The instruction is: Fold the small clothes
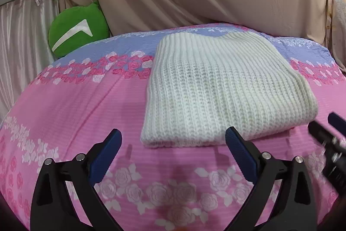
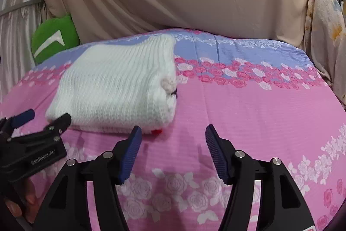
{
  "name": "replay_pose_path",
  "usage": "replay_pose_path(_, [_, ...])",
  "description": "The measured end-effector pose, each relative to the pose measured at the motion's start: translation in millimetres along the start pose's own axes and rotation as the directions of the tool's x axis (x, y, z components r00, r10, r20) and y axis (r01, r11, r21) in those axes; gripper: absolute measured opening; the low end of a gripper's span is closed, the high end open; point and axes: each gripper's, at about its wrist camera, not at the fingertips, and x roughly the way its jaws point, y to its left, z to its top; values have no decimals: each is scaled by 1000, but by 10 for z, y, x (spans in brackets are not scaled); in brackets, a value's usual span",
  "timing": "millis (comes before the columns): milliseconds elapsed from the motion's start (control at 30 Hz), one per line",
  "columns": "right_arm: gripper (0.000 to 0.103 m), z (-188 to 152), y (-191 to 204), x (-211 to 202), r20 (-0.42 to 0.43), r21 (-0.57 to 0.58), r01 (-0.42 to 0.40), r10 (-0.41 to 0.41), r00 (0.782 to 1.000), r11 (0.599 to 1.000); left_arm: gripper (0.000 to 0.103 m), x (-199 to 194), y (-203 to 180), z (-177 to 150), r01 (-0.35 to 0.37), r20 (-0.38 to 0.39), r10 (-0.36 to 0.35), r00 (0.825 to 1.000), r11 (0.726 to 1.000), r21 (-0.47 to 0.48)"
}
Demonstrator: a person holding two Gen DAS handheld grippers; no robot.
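Far left of our left hand-held gripper [image 1: 173, 144], a green cushion [image 1: 79, 28] sits half hidden behind the bed [image 1: 71, 105]. Both fingers gape, empty. The folded white knit sweater [image 1: 218, 88] lies just ahead. Our right hand-held gripper [image 2: 173, 140], also spread and empty, sits beside its near-right corner; a red detail [image 2: 156, 131] there is unclear.

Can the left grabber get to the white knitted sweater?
Probably yes. The left gripper is open, and the folded white knitted sweater lies just ahead of its fingers on the pink flowered bedspread, with nothing in between.
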Motion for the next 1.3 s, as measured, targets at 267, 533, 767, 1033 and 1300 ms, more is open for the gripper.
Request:
replay_pose_path(267, [78, -52, 81, -29, -9, -2, 29, -29, 1000, 1000, 97, -7, 47, -62, -39, -20, 38, 999, 997, -61])
replay_pose_path(533, [78, -68, 102, 12, -33, 8, 19, -19, 999, 1000, 97, -64, -75, -82, -59, 5, 59, 998, 998, -11])
replay_pose_path(767, [81, -72, 185, -6, -24, -28, 34, -35, 999, 999, 97, -68, -71, -80, -67, 4, 67, 998, 998, -19])
replay_pose_path(1033, [82, -67, 166, 6, -27, -27, 36, -37, 999, 999, 97, -75, -98, -85, -77, 3, 77, 997, 997, -16])
replay_pose_path(1300, [82, -64, 168, 0, -26, -25, 41, -42, 999, 999, 96, -71, -125, -90, -93, 2, 93, 996, 996, -1])
